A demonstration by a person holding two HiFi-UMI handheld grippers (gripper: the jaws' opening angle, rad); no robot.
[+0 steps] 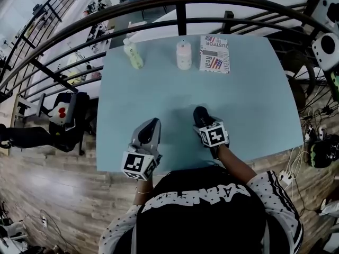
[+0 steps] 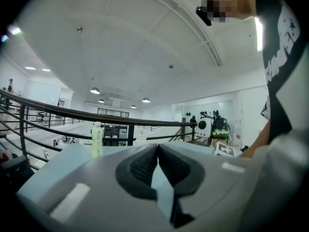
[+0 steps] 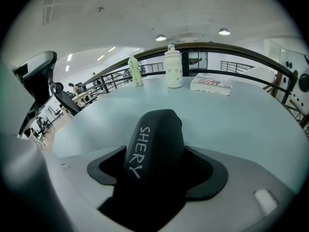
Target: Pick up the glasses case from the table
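One glasses case (image 3: 153, 144), right tongs (image 3: 157, 170), perhaps mid-table (image 1: 254, 89).

**Two hand-held grippers out in front of the torso: the right one clamped, the left one closed on nothing**

The left gripper (image 1: 150, 130) points forward, away from the body, its grey jaws pressed together with nothing between the dark pads (image 2: 145, 166). Its marker cube (image 1: 139, 164) sits at the rear, just ahead of the left wrist (image 1: 144, 187). Beside it, and reaching slightly further forward, the right gripper (image 1: 204, 124) has its jaws closed on the glasses case (image 3: 155, 138), which sticks out past the jaw tips. Behind its own cube, the bare right forearm (image 1: 237, 166) angles back to a dotted sleeve (image 1: 275, 194). The two grippers are near each other but apart.
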